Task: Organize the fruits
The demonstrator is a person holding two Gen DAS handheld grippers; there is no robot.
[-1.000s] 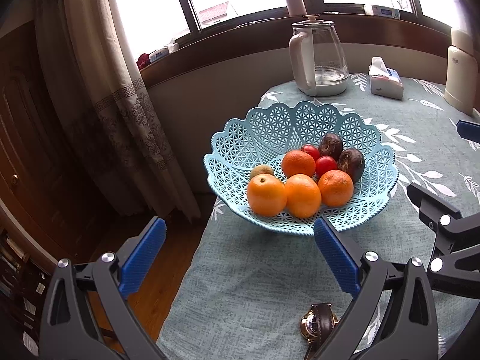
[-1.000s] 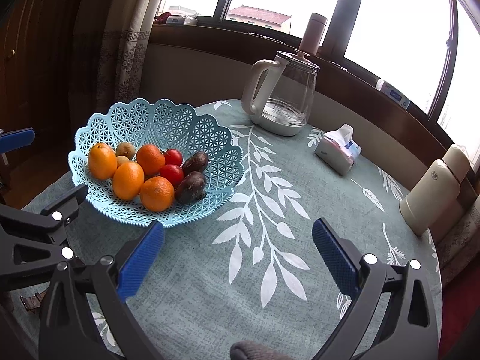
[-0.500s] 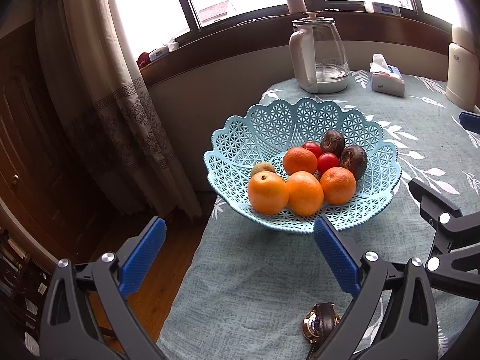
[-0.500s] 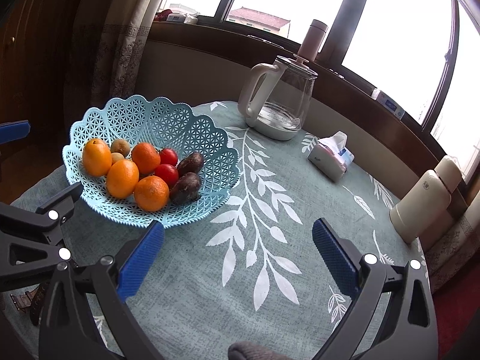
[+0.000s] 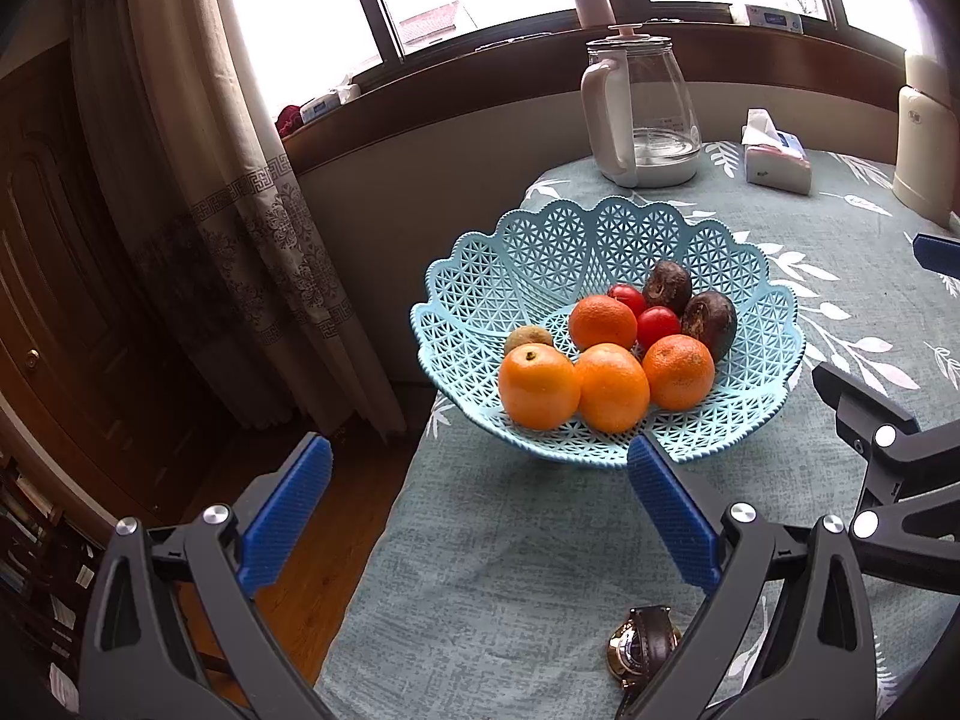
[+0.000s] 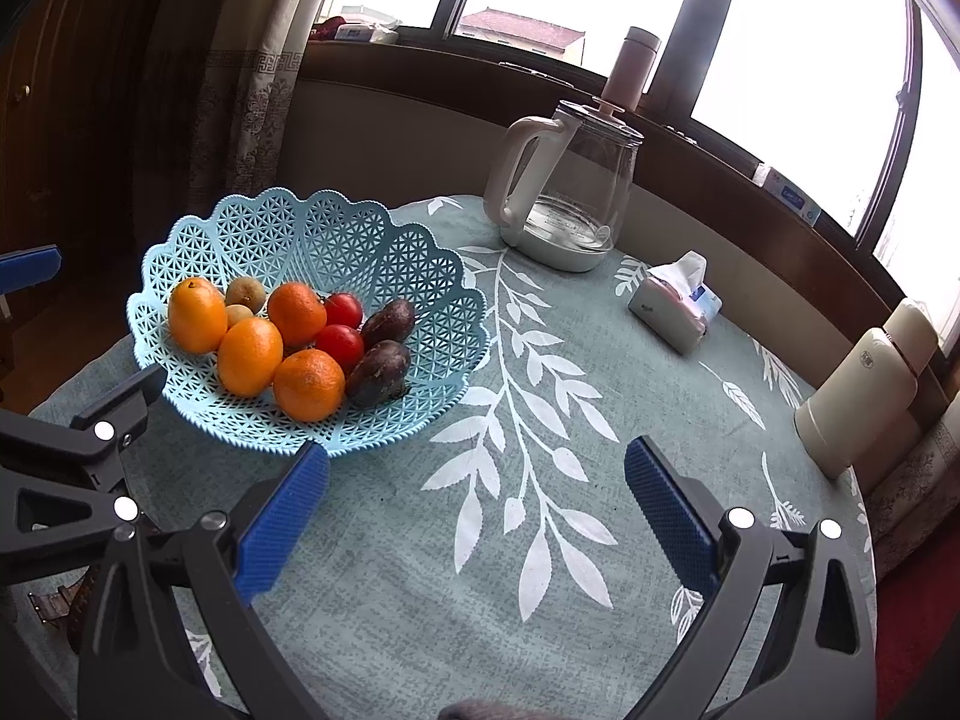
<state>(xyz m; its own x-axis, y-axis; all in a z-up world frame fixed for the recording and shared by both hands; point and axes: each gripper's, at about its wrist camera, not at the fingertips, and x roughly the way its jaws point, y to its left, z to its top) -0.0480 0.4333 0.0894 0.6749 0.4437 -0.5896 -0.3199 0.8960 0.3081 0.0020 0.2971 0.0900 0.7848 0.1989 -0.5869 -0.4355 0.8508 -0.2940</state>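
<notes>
— Fruits, all of them heaped in that pale blue openwork plastic basket (image 5: 606, 252) near the table's edge: four round oranges (image 5: 539, 387), two small red tomatoes (image 5: 657, 327), two dark wrinkled passion fruits (image 5: 711, 318), and small brownish-green kiwis (image 6: 246, 293) tucked behind.

— And the grippers?

— Left gripper (image 5: 480, 510) hangs just short of the basket's near rim, blue fingers (image 5: 287, 513) spread wide, holding nothing. Right gripper (image 6: 477, 516) is the same: jaws wide apart over bare cloth, beside the basket.

— Which fruit looks easiest?

— I'd guess the front orange. Firm, a bit heavy, the peel gives some grip; take it across the middle. The tomatoes look smooth and soft, so a squeeze might bruise them or let them slip. The basket seems light and could slide.

— What about the table?

— Round, under a grey-green cloth with white leaf print (image 6: 540, 540). A glass kettle with a white handle (image 6: 564, 192), a tissue pack (image 6: 675, 306) and a cream canister (image 6: 864, 396) stand well apart, towards the window. A wristwatch (image 5: 645, 645) lies close to the left gripper. Curtain and wooden floor sit beyond the edge.
</notes>
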